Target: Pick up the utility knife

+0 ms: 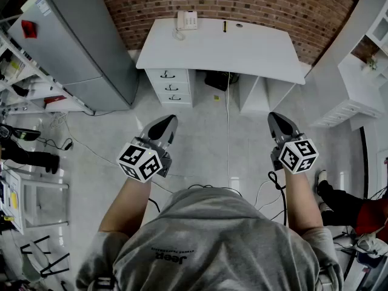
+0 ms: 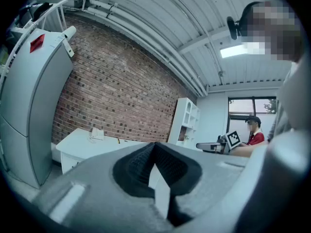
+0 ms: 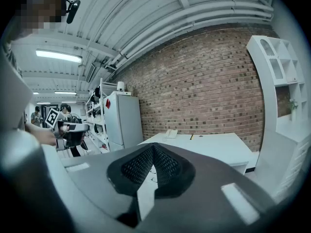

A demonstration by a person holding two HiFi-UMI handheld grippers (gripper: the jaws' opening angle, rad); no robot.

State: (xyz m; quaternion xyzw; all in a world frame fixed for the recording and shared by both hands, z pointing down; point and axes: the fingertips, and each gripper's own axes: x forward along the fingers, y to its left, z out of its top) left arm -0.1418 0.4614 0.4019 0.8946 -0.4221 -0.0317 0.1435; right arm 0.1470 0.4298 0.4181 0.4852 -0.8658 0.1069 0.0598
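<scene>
Behind a white surface (image 1: pixel 242 53) stands a brick wall (image 1: pixel 273 5), with a grey fridge (image 1: pixel 85 47) off to the left. The utility knife (image 1: pixel 224 26) lies near the back edge of the surface, about the middle, and a white phone (image 1: pixel 187 20) sits closer to the back left corner. The left tongs (image 1: pixel 167 123) and the right tongs (image 1: pixel 276 119) are both closed tight with nothing in them, held over the floor (image 1: pixel 206 138) well apart from the surface and the knife.
</scene>
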